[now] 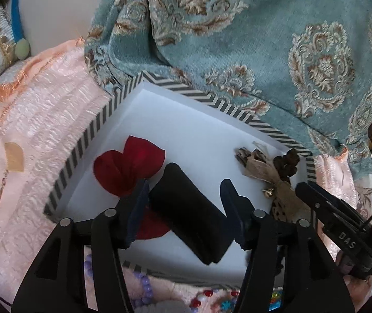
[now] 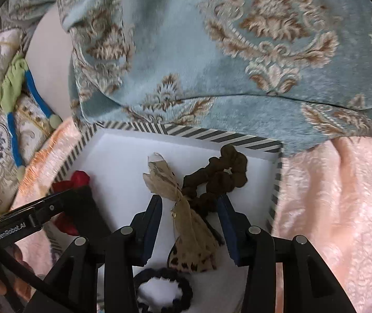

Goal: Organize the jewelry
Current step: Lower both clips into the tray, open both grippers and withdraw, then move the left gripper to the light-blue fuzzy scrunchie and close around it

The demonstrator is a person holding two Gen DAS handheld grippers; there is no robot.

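left wrist view: the left gripper (image 1: pixel 183 200) leans down over the striped box (image 1: pixel 86 140), jaws open around a black roll (image 1: pixel 188 208). the right gripper (image 2: pixel 191 221) hangs over a tan bow (image 2: pixel 186 216), jaws open.

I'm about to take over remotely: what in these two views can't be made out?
- Red bow, left wrist view: lower half hidden by the black pouch and left gripper.
- Black beaded ring, right wrist view: cut off by the bottom edge.
- Beads outside the striped box: hidden behind the gripper mount.
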